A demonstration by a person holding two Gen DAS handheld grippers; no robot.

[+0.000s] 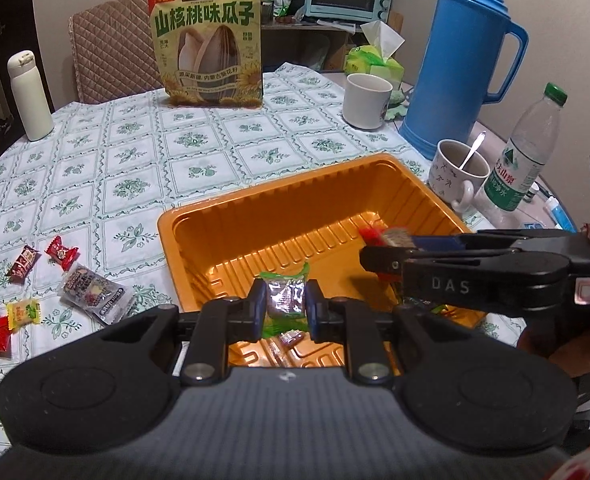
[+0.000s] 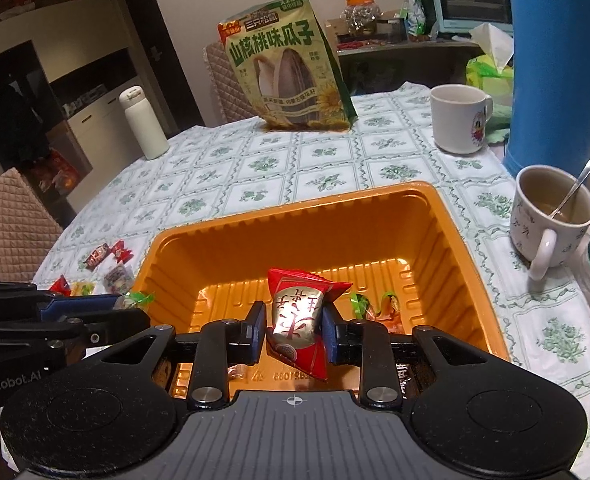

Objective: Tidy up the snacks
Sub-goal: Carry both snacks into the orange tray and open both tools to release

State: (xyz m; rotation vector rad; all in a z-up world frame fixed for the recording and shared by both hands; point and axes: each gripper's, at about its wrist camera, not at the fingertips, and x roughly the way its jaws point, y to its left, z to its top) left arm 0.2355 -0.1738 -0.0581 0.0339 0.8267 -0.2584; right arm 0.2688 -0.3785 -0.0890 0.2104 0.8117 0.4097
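- The left gripper (image 1: 286, 307) was closed on a green-wrapped candy (image 1: 286, 300), and the candy sat between the blue pads with its green ends sticking out above and below.
- This gripper hung over the near edge of the orange tray (image 1: 255, 200), so I judge that the candy needed only to be let go to fall inside.
- The right gripper (image 2: 293, 326) pinched a red-and-silver snack packet (image 2: 299, 320), with its long axis nearly upright between the fingers, above the near part of the tray floor.
- Both grippers were over the tray; the right one seemed a little deeper inside it.
- In the tray I could see about two or three wrapped candies (image 2: 375, 306) at the near right; others were partly hidden.
- On the tablecloth (image 1: 135, 152), to the left of the tray, five loose snacks (image 1: 91, 290) remained: three red or dark red, one yellow, one larger transparent packet.
- One big sunflower seed bag (image 1: 209, 44) stood at the far side.
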